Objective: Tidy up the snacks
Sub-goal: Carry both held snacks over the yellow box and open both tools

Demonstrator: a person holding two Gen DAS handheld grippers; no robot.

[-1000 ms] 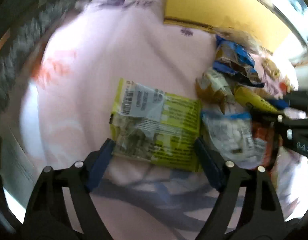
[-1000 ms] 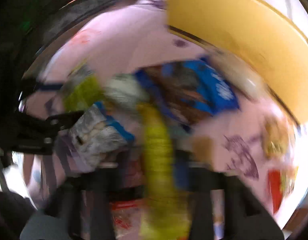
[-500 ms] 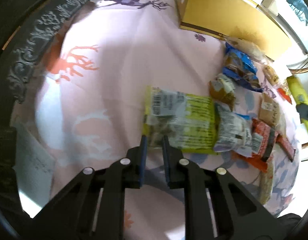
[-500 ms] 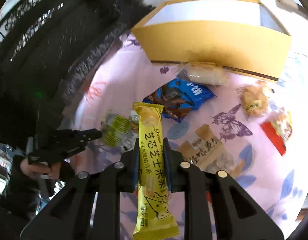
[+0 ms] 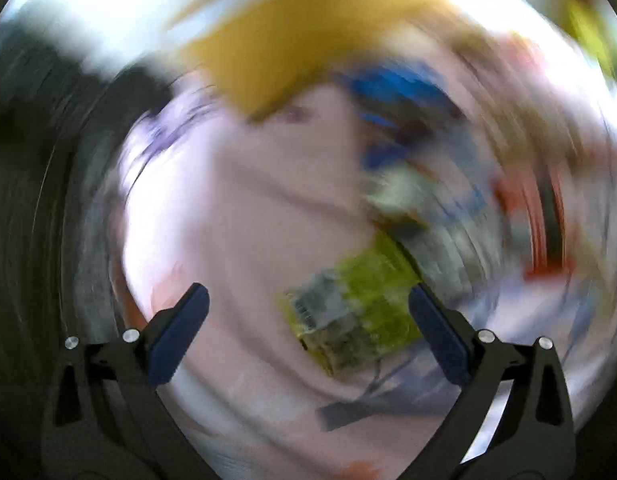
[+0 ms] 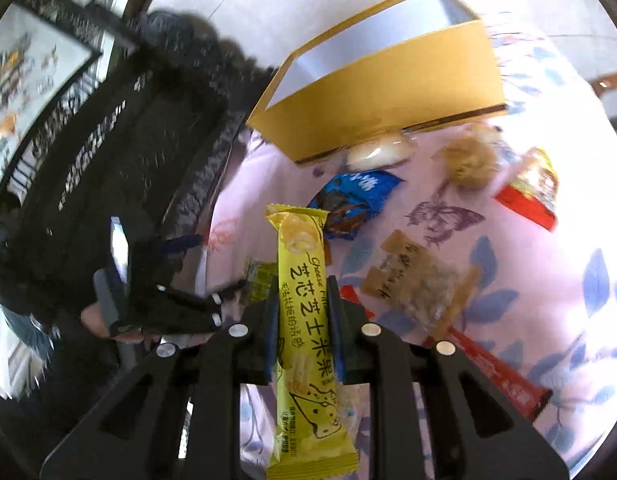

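Note:
My right gripper point(image 6: 302, 292) is shut on a long yellow cheese corn stick packet point(image 6: 304, 320) and holds it above the pink cloth, pointing toward the open yellow cardboard box point(image 6: 388, 92). My left gripper point(image 5: 304, 312) is open and empty; the view is heavily blurred. A green-yellow snack bag point(image 5: 356, 316) lies on the cloth between its fingers, nearer the right one. The left gripper also shows in the right wrist view point(image 6: 180, 308), at the left over the green bag point(image 6: 260, 280).
Loose snacks lie on the pink patterned tablecloth point(image 6: 528, 248): a blue bag point(image 6: 352, 200), a white bun point(image 6: 378, 152), a brown pastry point(image 6: 466, 160), a red packet point(image 6: 528, 192), a tan packet point(image 6: 420, 280), a red stick point(image 6: 496, 372). A dark carved chair point(image 6: 108, 140) stands at the left.
My left gripper has opened wide and let go of the green-yellow bag while swinging fast. My right gripper has kept the yellow stick and shifted slightly, with the box now more tilted in view.

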